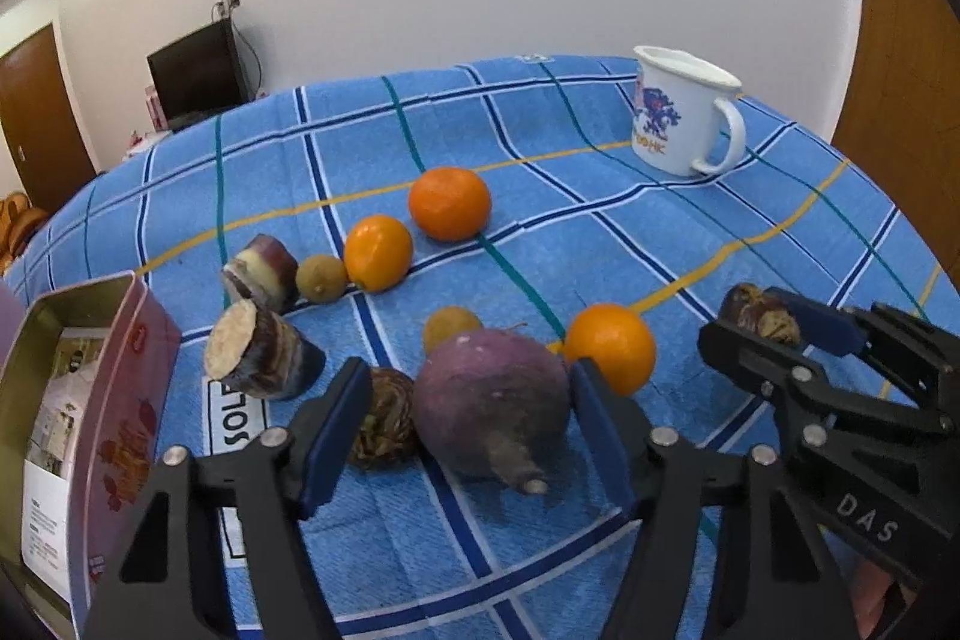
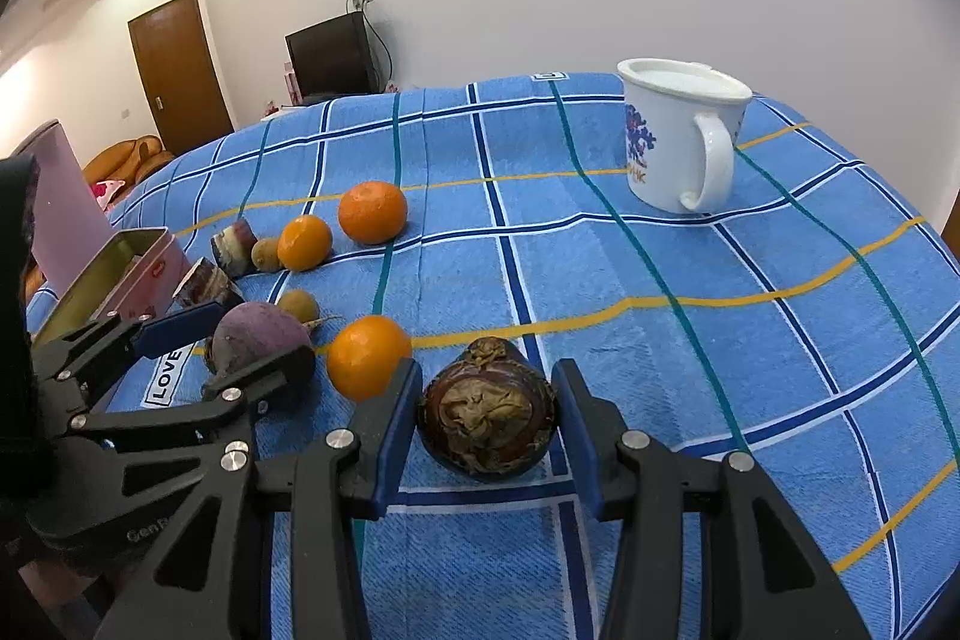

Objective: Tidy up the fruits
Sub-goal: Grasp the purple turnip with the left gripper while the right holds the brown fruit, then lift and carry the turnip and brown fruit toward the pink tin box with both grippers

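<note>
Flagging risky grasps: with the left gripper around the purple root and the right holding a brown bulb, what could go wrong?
The left gripper brackets both the purple root and a second brown bulb; closing could pinch both or squeeze one out. The nearest orange sits just behind one finger and could be nudged into rolling. The right gripper, shut on its held bulb, is close by; the two might collide.

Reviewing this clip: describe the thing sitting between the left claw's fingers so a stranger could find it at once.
On the blue plaid cloth, look near the open pink tin at the near edge. Between the left claw fingers sits the purple round root. It is the largest, dull purple with a tapering stub, unlike the bright oranges and the brown water chestnut beside it.
</note>
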